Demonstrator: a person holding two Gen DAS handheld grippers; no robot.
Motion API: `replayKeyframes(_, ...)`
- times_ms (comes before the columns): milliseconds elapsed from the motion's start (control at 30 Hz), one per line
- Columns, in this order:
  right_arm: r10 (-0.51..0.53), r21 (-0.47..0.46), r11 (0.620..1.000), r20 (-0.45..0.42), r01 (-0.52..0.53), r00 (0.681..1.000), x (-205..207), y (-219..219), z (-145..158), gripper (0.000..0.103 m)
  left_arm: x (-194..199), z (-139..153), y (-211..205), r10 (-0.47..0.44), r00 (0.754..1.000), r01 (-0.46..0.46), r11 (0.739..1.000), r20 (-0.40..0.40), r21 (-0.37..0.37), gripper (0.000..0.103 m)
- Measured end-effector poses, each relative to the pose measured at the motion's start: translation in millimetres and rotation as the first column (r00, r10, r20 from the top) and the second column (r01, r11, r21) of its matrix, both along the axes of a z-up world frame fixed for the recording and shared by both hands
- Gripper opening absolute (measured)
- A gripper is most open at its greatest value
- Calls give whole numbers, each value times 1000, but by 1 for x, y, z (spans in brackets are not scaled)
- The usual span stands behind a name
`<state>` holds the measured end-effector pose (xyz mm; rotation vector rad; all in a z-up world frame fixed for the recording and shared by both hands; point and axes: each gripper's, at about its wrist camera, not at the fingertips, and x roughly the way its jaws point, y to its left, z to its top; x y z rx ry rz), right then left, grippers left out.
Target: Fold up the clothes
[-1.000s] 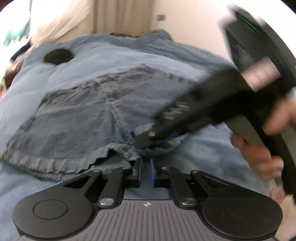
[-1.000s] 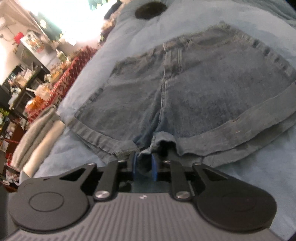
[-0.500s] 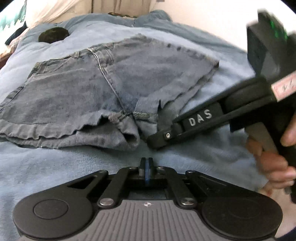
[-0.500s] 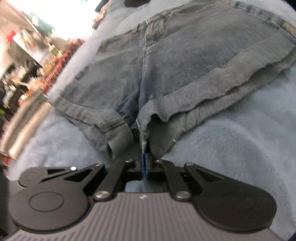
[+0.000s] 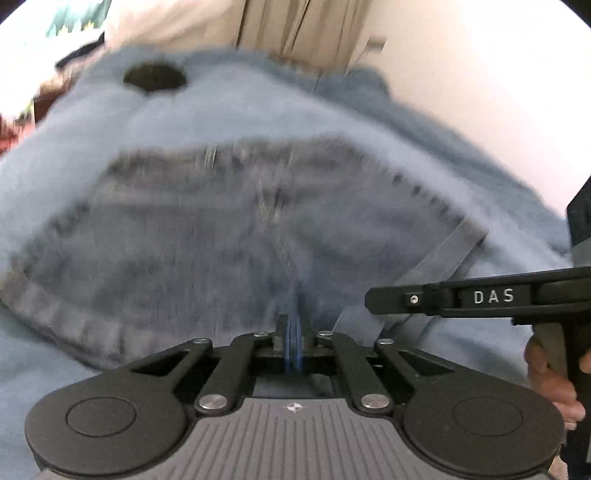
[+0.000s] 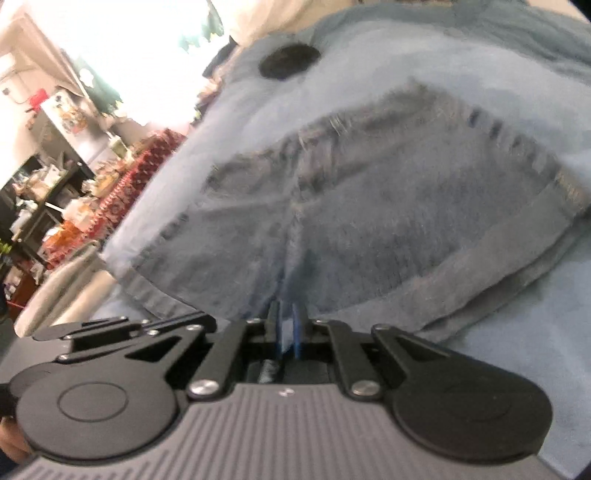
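A pair of blue denim shorts (image 5: 221,229) lies spread on a light blue blanket (image 5: 229,110), waistband at the far side, leg hems toward me. My left gripper (image 5: 294,332) is shut at the crotch edge of the shorts; whether it pinches fabric is unclear. My right gripper (image 6: 286,325) is nearly closed at the same crotch edge of the shorts (image 6: 388,206), with light fabric between the pads. The right gripper's arm also shows in the left wrist view (image 5: 461,297), to the right, above the hem. Both views are motion-blurred.
A round black object (image 5: 154,77) lies on the blanket beyond the shorts, also in the right wrist view (image 6: 289,61). A wall and curtain (image 5: 295,29) stand behind. Cluttered shelves (image 6: 55,184) lie off the left side of the bed.
Both grippers have moved in on the crotch of the shorts, which now lie flatter and more spread. The right gripper's arm has swung from slanted to level on the right.
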<state>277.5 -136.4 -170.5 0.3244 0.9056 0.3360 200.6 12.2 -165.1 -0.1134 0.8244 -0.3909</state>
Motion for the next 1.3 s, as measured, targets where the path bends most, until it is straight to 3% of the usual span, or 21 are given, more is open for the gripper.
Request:
replayKeyframes(100,25,-83,996,-62,-30,998,-4,6,-33,0,-3,-32,2,25,995,-22,999,-92,39,4)
replayKeyframes(233,51,-95,994,-26,-54,998,-22,4,-53,0,-13,-50,17,60,991,-62,998,-118,-13,5)
replayKeyframes(433,58,-70,996,-14,-59,998,-28,-3,-31,1,-17,-27,17,66,992,-70,997,-111,-36,4)
replayKeyframes(567,35,-66,997,41,-32,999,-41,-31,-7,4,-25,-12,13,15,997,-18,999,-71,-35,5)
replayKeyframes(800,-170,-126,974,149,190,974,-8,-115,25,18,-24,-6,15,12,998,-11,1000,-59,16,8)
replayKeyframes(867,-236,-132,957,163,259,958,6,-137,26,20,-20,-10,16,34,996,-33,999,-82,12,8)
replayKeyframes(967,-282,-135,945,129,298,951,21,-159,13,12,-19,-14,19,56,993,-56,998,-103,2,8)
replayKeyframes(1100,-277,-204,934,105,293,955,15,-165,-9,10,-20,-15,24,73,991,-72,997,-110,15,8)
replayKeyframes(1233,-277,-222,929,112,296,954,1,-156,-1,16,-21,-7,38,111,989,-108,994,-99,26,13)
replayKeyframes(1300,-229,-224,941,124,252,966,-8,-143,8,20,-20,0,48,138,987,-137,990,-85,17,15)
